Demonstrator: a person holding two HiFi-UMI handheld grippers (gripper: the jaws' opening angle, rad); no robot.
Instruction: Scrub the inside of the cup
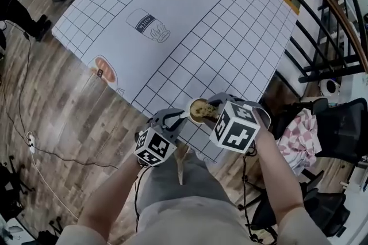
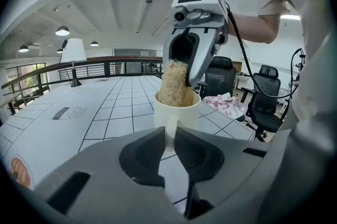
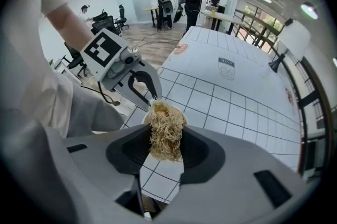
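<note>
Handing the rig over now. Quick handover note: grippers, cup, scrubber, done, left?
Left gripper: shut on the handle of the cup, held upright at the table's near edge.
Right gripper: pointing down, shut on the fibrous scrubber, whose lower end sits inside the cup.
Done: both things gripped, scrubber inserted; how clean the inside is can't be seen.
Left: probably work the scrubber round the inner wall and bottom, lift it out, set both down.

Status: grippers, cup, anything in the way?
Left gripper shut on white cup, by its handle. Right gripper shut on tan fibrous scrubber, tip inside the cup. Nothing blocking visible.
</note>
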